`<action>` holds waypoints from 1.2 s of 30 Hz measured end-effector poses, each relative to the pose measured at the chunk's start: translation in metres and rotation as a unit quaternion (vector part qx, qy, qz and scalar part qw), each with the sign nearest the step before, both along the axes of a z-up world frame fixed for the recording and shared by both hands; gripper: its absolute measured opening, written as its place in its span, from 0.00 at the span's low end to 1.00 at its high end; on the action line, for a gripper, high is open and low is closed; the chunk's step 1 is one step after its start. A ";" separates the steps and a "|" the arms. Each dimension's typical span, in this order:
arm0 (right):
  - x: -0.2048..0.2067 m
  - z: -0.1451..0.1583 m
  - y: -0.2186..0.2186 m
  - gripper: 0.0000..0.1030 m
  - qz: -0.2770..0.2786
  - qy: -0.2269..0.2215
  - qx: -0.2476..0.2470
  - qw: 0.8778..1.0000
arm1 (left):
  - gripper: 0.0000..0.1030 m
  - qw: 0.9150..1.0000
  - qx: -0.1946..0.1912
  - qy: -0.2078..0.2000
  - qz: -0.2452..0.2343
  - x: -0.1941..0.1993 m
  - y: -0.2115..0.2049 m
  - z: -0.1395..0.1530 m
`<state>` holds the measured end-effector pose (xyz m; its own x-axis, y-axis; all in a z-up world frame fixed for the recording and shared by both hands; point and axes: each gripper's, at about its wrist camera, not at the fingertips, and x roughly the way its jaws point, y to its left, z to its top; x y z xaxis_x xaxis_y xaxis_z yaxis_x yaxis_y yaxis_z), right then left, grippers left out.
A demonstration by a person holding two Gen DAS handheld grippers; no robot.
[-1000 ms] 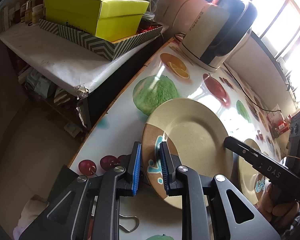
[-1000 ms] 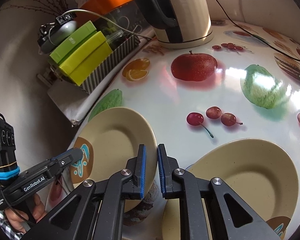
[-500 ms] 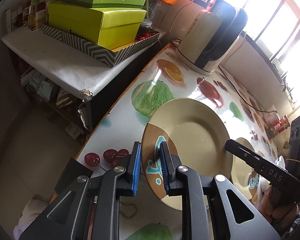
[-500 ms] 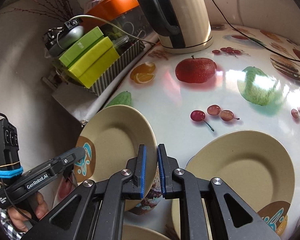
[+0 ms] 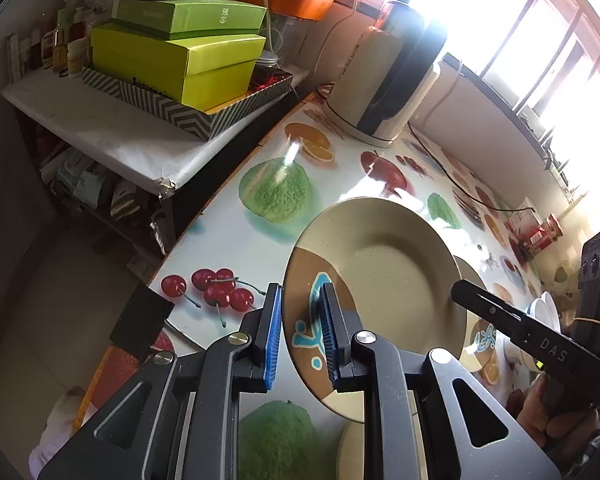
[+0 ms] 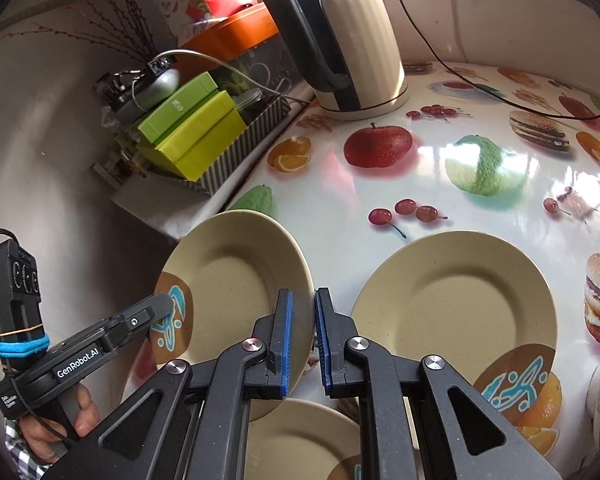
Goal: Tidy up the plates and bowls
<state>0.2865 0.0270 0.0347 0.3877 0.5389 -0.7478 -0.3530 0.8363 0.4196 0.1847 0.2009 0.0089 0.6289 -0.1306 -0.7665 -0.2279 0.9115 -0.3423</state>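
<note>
A beige plate (image 5: 384, 276) with a brown and blue patch is held tilted above the table. My left gripper (image 5: 300, 336) is shut on its patterned rim. My right gripper (image 6: 302, 338) is shut on the opposite rim of the same plate (image 6: 236, 288). A second beige plate (image 6: 456, 312) lies flat on the table to the right. A third plate (image 6: 304, 436) lies below the held one, partly hidden by my right gripper.
A cream and black kettle (image 6: 352, 44) stands at the back of the fruit-print table (image 6: 380, 200). Green boxes (image 5: 180, 60) are stacked on a side shelf to the left. White bowls (image 5: 544, 312) sit at the far right.
Both grippers have lifted the held plate higher above the table. A third plate has come into view beneath it.
</note>
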 end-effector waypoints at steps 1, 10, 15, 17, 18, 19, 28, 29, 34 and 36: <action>-0.003 0.001 -0.003 0.12 -0.003 -0.001 0.001 1.000 | 0.19 1.000 0.000 -0.001 -0.002 -0.002 -0.002 0.001; -0.032 0.006 -0.029 0.12 -0.022 0.001 0.008 1.000 | 0.19 1.000 -0.003 0.000 -0.019 -0.024 -0.026 0.001; -0.050 0.005 -0.044 0.12 -0.034 0.003 0.010 0.999 | 0.19 1.000 -0.007 0.003 -0.026 -0.035 -0.038 -0.002; -0.056 0.003 -0.049 0.12 -0.039 0.005 0.010 0.999 | 0.19 0.999 -0.007 0.006 -0.031 -0.039 -0.043 -0.004; -0.059 0.002 -0.051 0.12 -0.042 0.007 0.011 0.999 | 0.19 0.999 -0.007 0.007 -0.032 -0.042 -0.045 -0.005; -0.062 0.001 -0.054 0.12 -0.044 0.009 0.012 0.999 | 0.19 0.999 -0.007 0.008 -0.034 -0.044 -0.047 -0.005; -0.089 -0.011 -0.069 0.12 -0.062 0.023 0.017 0.998 | 0.19 0.999 -0.006 0.021 -0.049 -0.060 -0.058 -0.016; -0.091 -0.012 -0.069 0.12 -0.064 0.024 0.017 0.998 | 0.19 0.998 -0.005 0.022 -0.050 -0.061 -0.059 -0.018; -0.100 -0.018 -0.074 0.12 -0.070 0.031 0.019 0.997 | 0.19 0.998 -0.004 0.027 -0.052 -0.066 -0.064 -0.022; -0.101 -0.020 -0.076 0.12 -0.072 0.034 0.021 0.997 | 0.19 0.998 -0.003 0.028 -0.052 -0.068 -0.065 -0.023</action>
<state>0.1850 -0.0493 0.0149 0.4128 0.5120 -0.7533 -0.1998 0.8578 0.4736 0.1167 0.1355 -0.0141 0.5680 -0.1970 -0.7991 -0.1520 0.9291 -0.3371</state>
